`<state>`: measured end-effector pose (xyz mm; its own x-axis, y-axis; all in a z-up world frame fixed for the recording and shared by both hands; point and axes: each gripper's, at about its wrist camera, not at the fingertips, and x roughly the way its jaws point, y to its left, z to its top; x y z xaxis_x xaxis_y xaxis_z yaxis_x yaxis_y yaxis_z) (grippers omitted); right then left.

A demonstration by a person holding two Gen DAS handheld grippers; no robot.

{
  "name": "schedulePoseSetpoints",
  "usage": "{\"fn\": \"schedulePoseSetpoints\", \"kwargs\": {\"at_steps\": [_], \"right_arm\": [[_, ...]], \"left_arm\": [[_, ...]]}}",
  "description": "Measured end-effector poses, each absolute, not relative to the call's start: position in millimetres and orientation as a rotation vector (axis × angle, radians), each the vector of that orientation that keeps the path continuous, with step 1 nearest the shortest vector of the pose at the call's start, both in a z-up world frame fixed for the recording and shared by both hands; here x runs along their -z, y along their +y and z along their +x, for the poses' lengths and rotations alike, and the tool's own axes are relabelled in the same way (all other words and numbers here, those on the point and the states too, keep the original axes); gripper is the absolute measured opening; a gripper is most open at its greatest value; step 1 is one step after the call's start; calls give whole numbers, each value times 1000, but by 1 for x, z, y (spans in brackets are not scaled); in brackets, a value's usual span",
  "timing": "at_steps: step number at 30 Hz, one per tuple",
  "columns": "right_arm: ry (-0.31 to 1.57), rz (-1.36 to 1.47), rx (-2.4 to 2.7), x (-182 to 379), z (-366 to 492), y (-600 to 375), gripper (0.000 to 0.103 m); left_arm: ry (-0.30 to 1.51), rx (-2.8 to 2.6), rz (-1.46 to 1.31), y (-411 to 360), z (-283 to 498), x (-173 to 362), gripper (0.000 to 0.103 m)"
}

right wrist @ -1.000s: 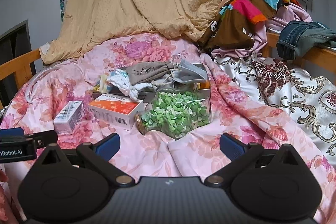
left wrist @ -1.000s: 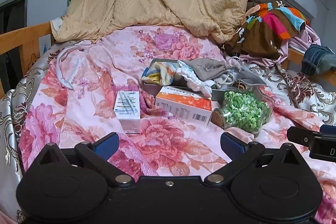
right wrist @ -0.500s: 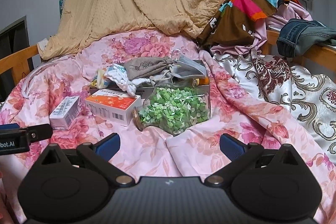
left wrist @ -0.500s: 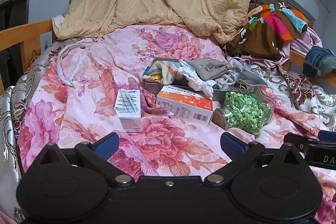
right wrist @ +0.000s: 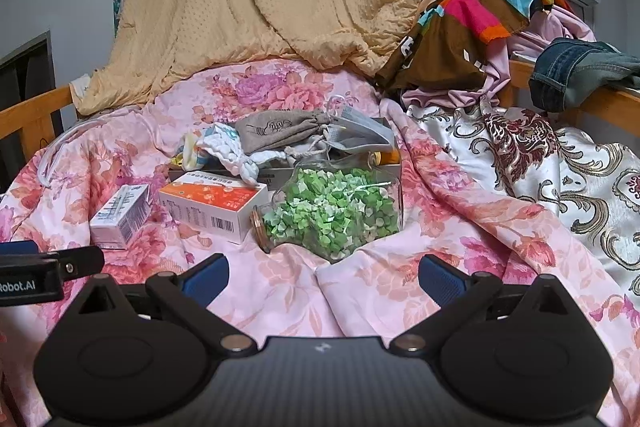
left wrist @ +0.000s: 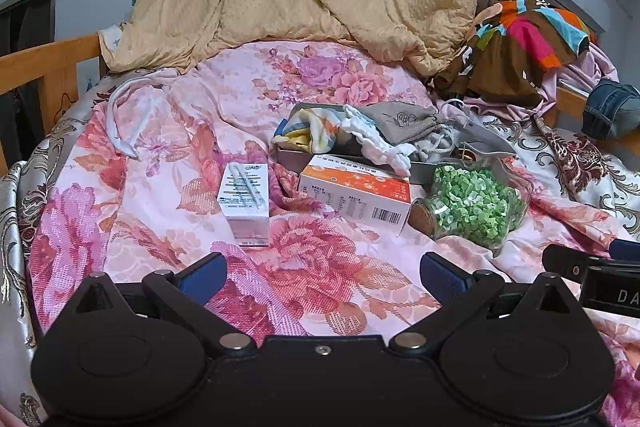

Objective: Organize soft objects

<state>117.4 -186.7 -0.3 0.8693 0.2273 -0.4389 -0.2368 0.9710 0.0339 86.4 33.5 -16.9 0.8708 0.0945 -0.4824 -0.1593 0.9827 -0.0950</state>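
Centrally, soft heap of grey pouch (left wrist: 404, 123), white knit cloth (left wrist: 376, 143), striped cloth (left wrist: 316, 133) and grey mask (right wrist: 360, 137), piled over and spilling past a shallow grey tray (left wrist: 292, 161) at mid-bed. Just near of it, left to right: white carton (left wrist: 245, 201), orange box (left wrist: 356, 193), jar of green paper bits (left wrist: 476, 205) on its side. All on the floral bedspread (left wrist: 168, 227).

Nearest, left gripper (left wrist: 324, 275) and right gripper (right wrist: 324, 273), both with tongs wide apart, holding nothing, hovering side by side above the bedspread.

Over the last second, only a slight drift of both views; no shift in heap, boxes or jar. Fits equally a heap already gathered into the tray or one awaiting sorting.
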Motion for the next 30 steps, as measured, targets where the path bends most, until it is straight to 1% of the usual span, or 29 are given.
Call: {"fn": "schedulePoseSetpoints", "kwargs": {"at_steps": [30], "right_arm": [[469, -53, -241, 10, 120, -183, 103]], "left_arm": [[536, -156, -118, 33, 94, 25, 102]]}}
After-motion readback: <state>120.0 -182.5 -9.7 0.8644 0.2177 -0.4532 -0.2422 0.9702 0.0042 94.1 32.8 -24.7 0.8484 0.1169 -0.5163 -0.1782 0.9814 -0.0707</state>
